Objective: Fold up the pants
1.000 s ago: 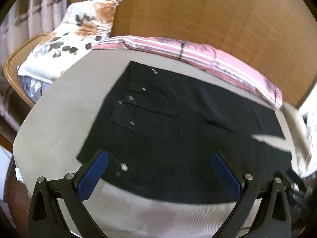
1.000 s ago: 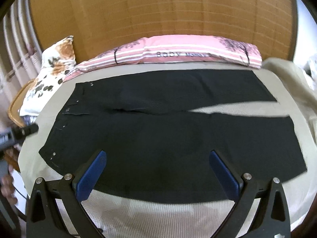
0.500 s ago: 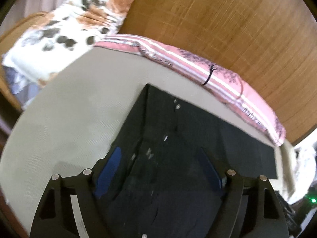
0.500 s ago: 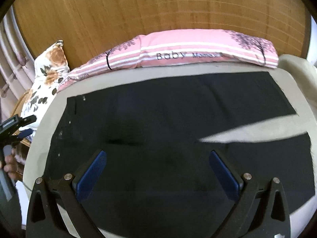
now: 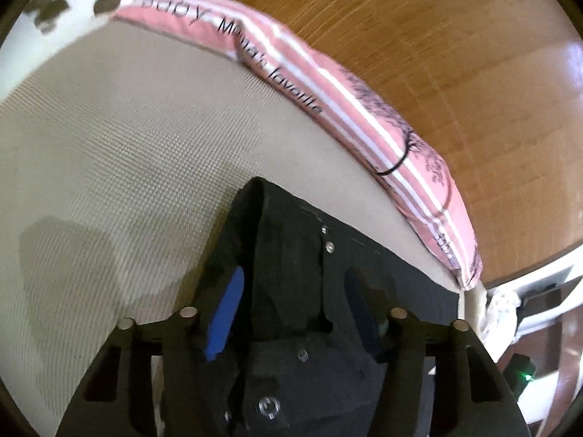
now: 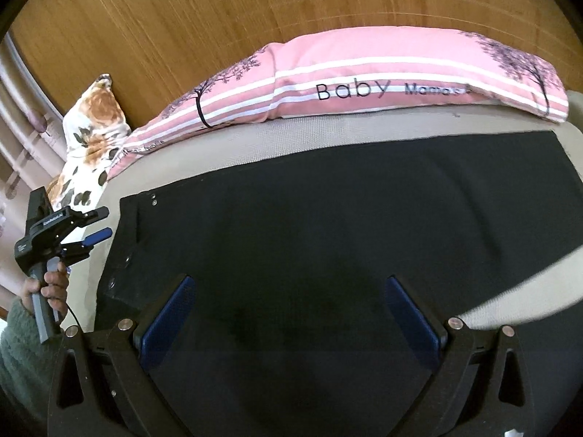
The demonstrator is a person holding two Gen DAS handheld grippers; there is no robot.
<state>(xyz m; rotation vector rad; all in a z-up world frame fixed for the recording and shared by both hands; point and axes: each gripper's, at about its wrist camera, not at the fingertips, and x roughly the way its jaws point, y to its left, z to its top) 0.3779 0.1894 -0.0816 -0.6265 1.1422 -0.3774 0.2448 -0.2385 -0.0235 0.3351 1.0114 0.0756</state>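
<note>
Black pants [image 6: 328,225] lie flat on a beige mattress [image 6: 226,153], waistband to the left, legs running right. In the left wrist view my left gripper [image 5: 291,302] is low over the waistband corner [image 5: 277,240], its blue pads partly closed with black fabric bunched between them. It also shows in the right wrist view [image 6: 96,235] at the pants' left edge. My right gripper [image 6: 288,313] is open, hovering over the middle of the pants with nothing between its pads.
A pink striped pillow [image 6: 364,83] lies along the mattress's far edge against a wooden headboard [image 6: 182,18]. A floral pillow [image 6: 91,138] sits at the far left. Pale bedding [image 5: 499,302] lies beyond the mattress's right end.
My left gripper moved forward and down to the waistband corner and narrowed its jaws around the fabric. My right gripper moved forward over the pants and stayed open.
</note>
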